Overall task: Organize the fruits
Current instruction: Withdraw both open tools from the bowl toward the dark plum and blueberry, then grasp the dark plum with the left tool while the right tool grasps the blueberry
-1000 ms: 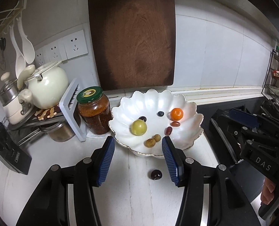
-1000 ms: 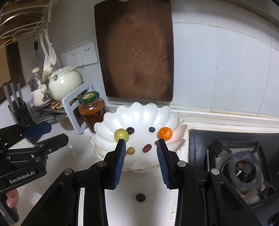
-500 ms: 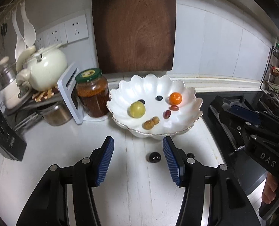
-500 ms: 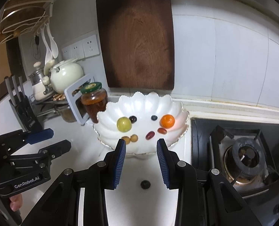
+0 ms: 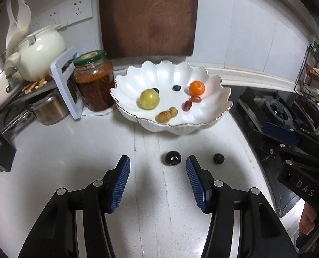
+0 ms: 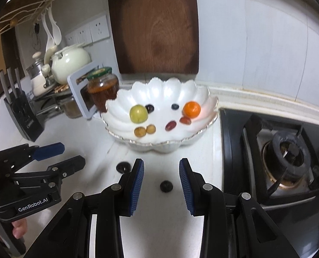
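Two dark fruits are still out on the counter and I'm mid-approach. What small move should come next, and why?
Probably ease both grippers down a little more. The left gripper is open with the shiny dark fruit just ahead of its fingers, and the right gripper is open with the duller dark fruit between its fingers. Neither is gripped yet, and the bowl waits beyond.

Bare counter lies open before the bowl; stove blocks right.
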